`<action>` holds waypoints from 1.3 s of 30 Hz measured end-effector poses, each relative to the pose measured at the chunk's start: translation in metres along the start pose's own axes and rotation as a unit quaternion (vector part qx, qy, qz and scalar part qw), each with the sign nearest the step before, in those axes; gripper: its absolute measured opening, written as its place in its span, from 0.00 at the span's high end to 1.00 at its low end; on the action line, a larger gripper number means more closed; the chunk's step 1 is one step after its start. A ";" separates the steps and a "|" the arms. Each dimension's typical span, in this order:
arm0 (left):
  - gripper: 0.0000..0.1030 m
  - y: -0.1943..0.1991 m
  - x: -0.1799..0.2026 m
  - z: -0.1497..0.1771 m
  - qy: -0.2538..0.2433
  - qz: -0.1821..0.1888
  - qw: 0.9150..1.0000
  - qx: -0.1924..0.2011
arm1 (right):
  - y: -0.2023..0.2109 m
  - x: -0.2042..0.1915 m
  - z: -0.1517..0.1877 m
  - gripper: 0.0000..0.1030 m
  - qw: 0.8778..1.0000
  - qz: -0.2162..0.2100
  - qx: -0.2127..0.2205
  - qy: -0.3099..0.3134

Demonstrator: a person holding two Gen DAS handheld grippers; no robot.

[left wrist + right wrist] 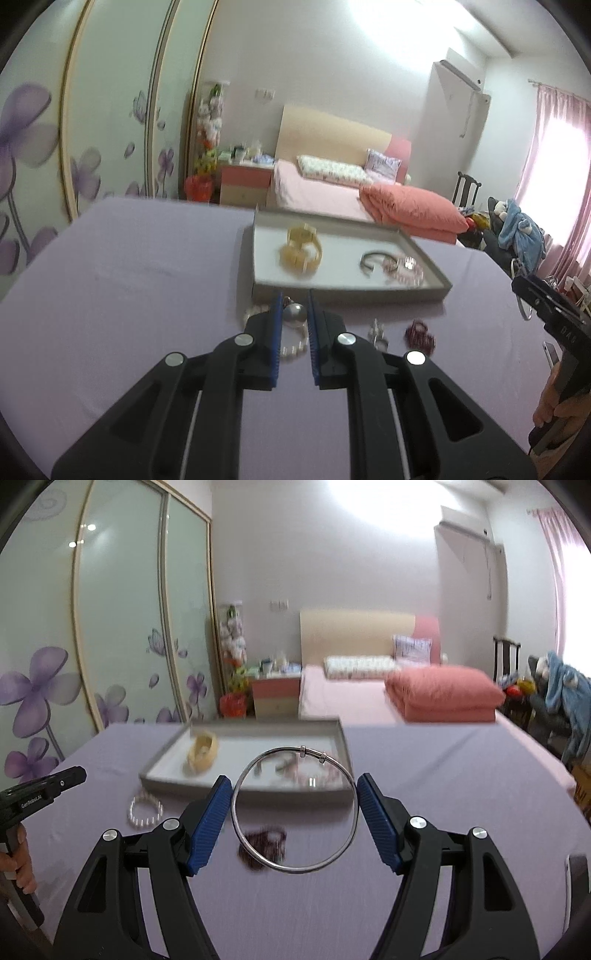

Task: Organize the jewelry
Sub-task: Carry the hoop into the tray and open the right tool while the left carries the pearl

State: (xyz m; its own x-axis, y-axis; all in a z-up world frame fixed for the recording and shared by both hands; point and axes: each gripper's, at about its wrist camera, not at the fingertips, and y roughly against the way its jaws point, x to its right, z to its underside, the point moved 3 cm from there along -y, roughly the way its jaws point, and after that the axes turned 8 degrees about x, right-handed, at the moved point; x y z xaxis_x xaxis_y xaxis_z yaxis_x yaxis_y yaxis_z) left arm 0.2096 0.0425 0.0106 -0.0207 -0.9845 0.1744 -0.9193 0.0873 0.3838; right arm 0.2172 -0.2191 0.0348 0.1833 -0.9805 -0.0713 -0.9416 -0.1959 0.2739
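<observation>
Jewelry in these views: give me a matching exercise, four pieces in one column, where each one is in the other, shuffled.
1 silver bangle
2 gold watch
3 pearl bracelet
4 silver ball

A on the purple cloth
B in the left gripper
C in the grey tray
D in the right gripper

Pairs: 1-D, 2-C, 3-A, 4-B

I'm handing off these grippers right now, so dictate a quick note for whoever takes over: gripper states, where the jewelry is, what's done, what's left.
Right gripper: shut on the silver bangle, held across its width, above the table.
Left gripper: shut on a small silver ball pendant, lifted.
Grey tray: already holds the gold watch, an open silver cuff and a pink beaded bracelet.
Left on the purple tablecloth: pearl bracelet, dark red beaded bracelet, a small silver piece.
Next: probably place both held pieces in the tray.
</observation>
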 end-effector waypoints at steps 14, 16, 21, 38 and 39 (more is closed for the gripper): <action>0.87 -0.059 0.034 -0.063 -0.032 0.012 0.997 0.069 | -0.051 -0.005 -0.050 0.32 0.997 -0.008 0.073 0.014; 0.87 -0.068 0.038 -0.068 -0.033 0.016 0.996 0.075 | -0.059 -0.005 -0.053 0.32 0.997 -0.009 0.078 0.012; 0.87 -0.098 0.043 -0.074 -0.037 0.013 0.996 0.077 | -0.093 -0.004 -0.052 0.32 0.997 -0.013 0.070 0.004; 0.87 -0.185 0.042 -0.044 -0.035 0.018 0.999 0.021 | -0.188 -0.002 -0.001 0.31 0.999 -0.016 -0.045 -0.024; 0.87 -0.187 0.041 -0.043 -0.035 0.018 0.999 0.019 | -0.189 -0.001 0.000 0.31 0.998 -0.018 -0.051 -0.028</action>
State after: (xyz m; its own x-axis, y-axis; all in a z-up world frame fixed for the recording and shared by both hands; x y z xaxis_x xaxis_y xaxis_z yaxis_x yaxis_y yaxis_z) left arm 0.3977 -0.0074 -0.0150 -0.0800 -0.9891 0.1238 -0.9315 0.1184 0.3440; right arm 0.3947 -0.1815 -0.0171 0.1970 -0.9709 -0.1363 -0.9009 -0.2341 0.3654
